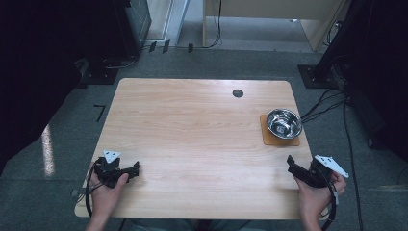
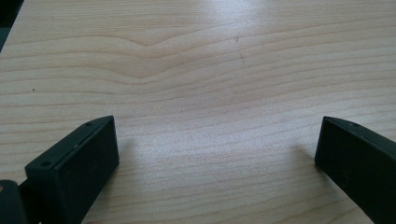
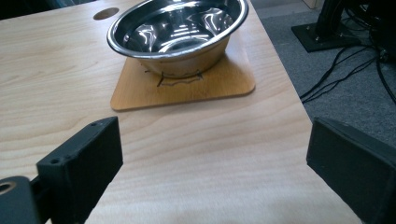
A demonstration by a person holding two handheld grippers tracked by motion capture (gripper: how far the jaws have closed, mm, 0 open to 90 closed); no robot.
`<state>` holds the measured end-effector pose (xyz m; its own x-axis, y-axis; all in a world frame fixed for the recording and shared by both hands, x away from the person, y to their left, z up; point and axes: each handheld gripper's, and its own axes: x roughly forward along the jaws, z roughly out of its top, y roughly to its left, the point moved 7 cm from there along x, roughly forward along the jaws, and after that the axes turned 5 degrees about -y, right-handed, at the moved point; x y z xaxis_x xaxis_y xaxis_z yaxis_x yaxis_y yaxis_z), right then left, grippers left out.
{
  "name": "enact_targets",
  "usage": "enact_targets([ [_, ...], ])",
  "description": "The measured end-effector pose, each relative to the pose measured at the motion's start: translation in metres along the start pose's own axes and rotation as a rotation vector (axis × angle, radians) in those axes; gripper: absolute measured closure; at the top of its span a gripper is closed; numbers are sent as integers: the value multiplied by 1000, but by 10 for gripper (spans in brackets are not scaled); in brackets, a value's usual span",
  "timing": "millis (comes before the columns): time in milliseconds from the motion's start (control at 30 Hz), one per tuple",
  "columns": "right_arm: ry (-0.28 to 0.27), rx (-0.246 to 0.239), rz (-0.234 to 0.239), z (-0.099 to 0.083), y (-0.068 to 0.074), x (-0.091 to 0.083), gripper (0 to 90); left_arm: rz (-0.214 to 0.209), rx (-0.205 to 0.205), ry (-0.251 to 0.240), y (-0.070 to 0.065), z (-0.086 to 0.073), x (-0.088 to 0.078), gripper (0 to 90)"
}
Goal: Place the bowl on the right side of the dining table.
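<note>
A shiny steel bowl [image 1: 284, 122] [image 3: 177, 32] stands on a thin wooden mat [image 1: 280, 137] [image 3: 187, 88] near the table's right edge; the bowl looks empty. My right gripper [image 1: 291, 163] [image 3: 212, 158] rests at the front right, a short way in front of the mat, open with nothing between its jaws. At the front left corner my left gripper [image 1: 136, 168] [image 2: 217, 156] is open too, lying low over bare wood.
The light wooden table [image 1: 192, 139] has a round cable hole [image 1: 237, 93] [image 3: 106, 13] at the back. Its right edge runs close beside the mat. Cables [image 1: 327, 103] and black stand bases [image 1: 315, 77] lie on the grey floor to the right.
</note>
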<state>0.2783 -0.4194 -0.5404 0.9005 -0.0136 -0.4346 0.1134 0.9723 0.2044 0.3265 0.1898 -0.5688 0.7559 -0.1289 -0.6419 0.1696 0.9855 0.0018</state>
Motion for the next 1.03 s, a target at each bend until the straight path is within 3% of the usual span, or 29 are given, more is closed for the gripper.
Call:
enact_targets([
  [200,23,-13,1,-11,-1,-8,40,0,0,0,0,0,0,0],
  [500,114,-40,-11,-35,3,-13,44,0,0,0,0,0,0,0],
  [567,127,-64,-24,-37,6,-15,49,0,0,0,0,0,0,0],
  [600,165,-98,-54,-41,7,-14,51,0,0,0,0,0,0,0],
  [700,210,-122,-68,-45,8,-11,48,0,0,1,0,0,0,0],
  [767,221,-160,-86,-46,10,-10,47,0,1,0,0,0,0,0],
  [1033,234,-166,-69,-47,13,-9,13,0,0,0,0,0,0,0],
])
